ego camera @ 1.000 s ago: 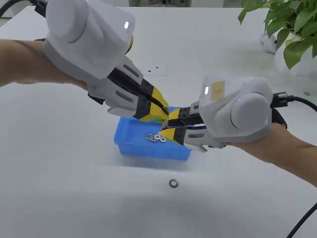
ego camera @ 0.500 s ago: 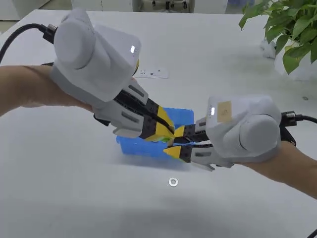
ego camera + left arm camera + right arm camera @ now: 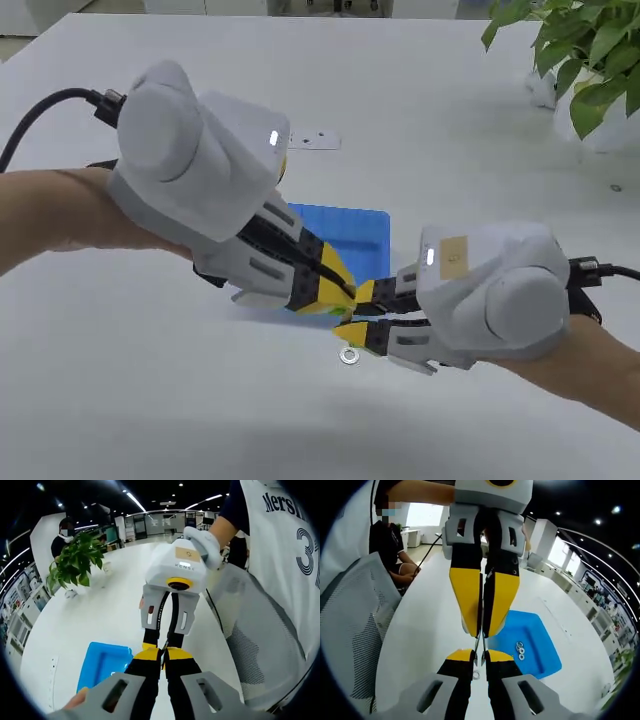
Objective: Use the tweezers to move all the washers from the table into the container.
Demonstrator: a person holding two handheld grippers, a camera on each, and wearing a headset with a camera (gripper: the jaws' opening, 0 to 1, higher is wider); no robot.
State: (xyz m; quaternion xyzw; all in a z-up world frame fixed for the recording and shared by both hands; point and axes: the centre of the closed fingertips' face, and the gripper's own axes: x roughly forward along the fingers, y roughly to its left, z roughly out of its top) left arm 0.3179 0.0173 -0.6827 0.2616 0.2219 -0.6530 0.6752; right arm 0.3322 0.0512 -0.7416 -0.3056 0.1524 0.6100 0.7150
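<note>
My left gripper (image 3: 340, 296) and right gripper (image 3: 352, 320) meet tip to tip just in front of the blue container (image 3: 352, 230). The left jaws are shut on thin metal tweezers (image 3: 481, 647). The prongs run down between the right gripper's (image 3: 480, 660) yellow jaws, which close on them. One washer (image 3: 349, 356) lies on the white table right below the tips; it also shows in the right gripper view (image 3: 476, 674). Three washers (image 3: 520, 650) lie together inside the container (image 3: 536, 630). In the left gripper view the right gripper (image 3: 163, 647) faces my own jaws head-on.
A potted plant (image 3: 590, 50) stands at the far right of the table. A small white card (image 3: 310, 141) lies beyond the container. A cable (image 3: 50, 115) trails from the left gripper. A mesh chair (image 3: 350, 630) and a seated person (image 3: 390, 540) are beside the table.
Both grippers, still tip to tip, have come off the container toward the near side and now hang over the lone washer. The head camera has shifted too.
</note>
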